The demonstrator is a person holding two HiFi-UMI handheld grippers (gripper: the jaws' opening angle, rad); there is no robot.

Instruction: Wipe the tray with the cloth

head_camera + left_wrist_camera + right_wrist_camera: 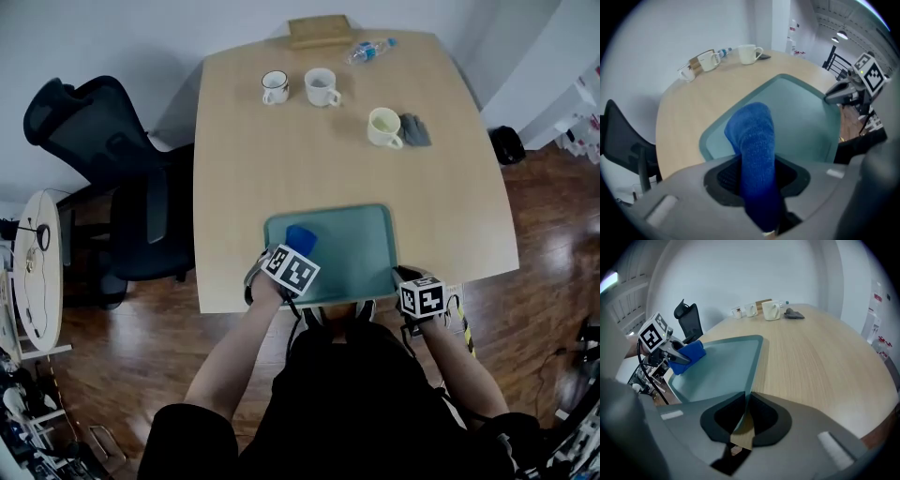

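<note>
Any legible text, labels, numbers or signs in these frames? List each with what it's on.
No readable text anywhere.
Bottle label: too blurred to read.
Mug with dark print: too small to read.
Red wall signs: too small to read.
Marker cubes: square patterns only, no letters.

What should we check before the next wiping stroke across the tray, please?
1. Cloth grip: the left tongs are closed on the blue cloth. ok.
2. Cloth position: it is over the near-left corner of the tray. ok.
3. Cloth contact: it is unclear whether the cloth presses flat on the tray floor. cannot tell.
4. Tray steadied: the right tongs are closed on the tray's near-right rim. ok.
5. Wiping path: the rest of the tray floor is bare. ok.
6. Surroundings: the three mugs and the bottle stand at the table's far side, well apart from the tray. ok.
</note>
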